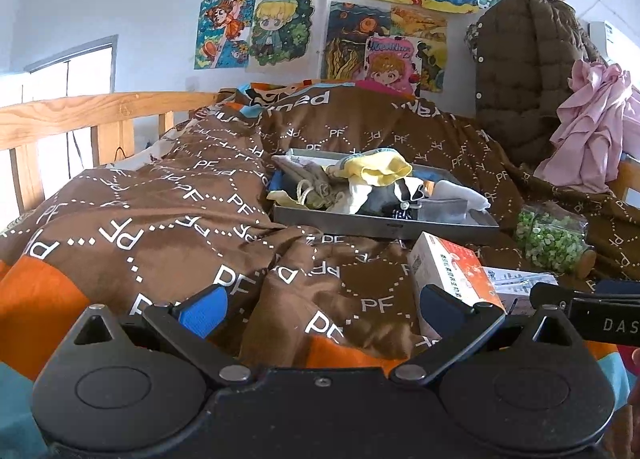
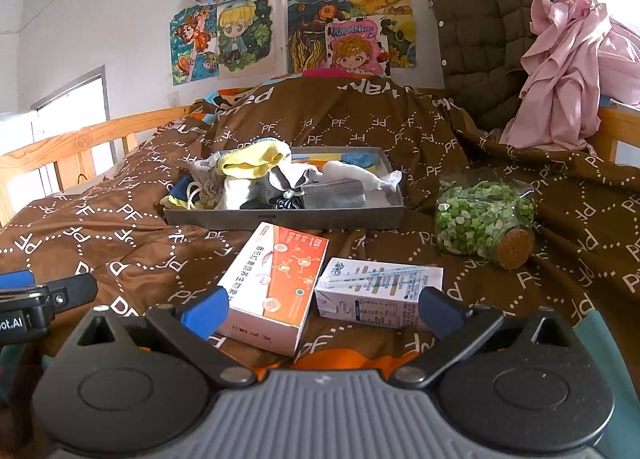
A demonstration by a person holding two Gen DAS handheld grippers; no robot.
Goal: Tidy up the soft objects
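- Left tool [image 1: 320, 311] is spread wide with nothing between its blue pads, hanging low over the brown blanket [image 1: 160, 219] on the bed.
- Right tool [image 2: 324, 311] is the same deal: released, holding nothing, with the orange and white box [image 2: 276, 283] and the small white carton [image 2: 376, 291] lying right ahead of it, between its fingers in the view.
- The soft stuff is already heaped in the grey tray [image 2: 280, 215], which sits on the blanket straight ahead of both tools, past the boxes. In there: a yellow cloth [image 2: 252, 163] on top, a white sock [image 2: 360, 175] hanging over toward the tray's right rim, and a grey pouch [image 2: 336, 195] near the front wall.
- Ahead and to the right of the right tool there's a cork-stoppered jar of green bits [image 2: 484, 219] lying on its side, well apart from the tray.
- Step in hand: hard to pin down. Soft things gathered in the tray, hard things outside it fits either sorting finished or a pile waiting to be tidied or folded.
- Whatever comes next, reaching the tray means going over the boxes without knocking them, and that limp, tangled cloth will likely drag its neighbours along when pinched.
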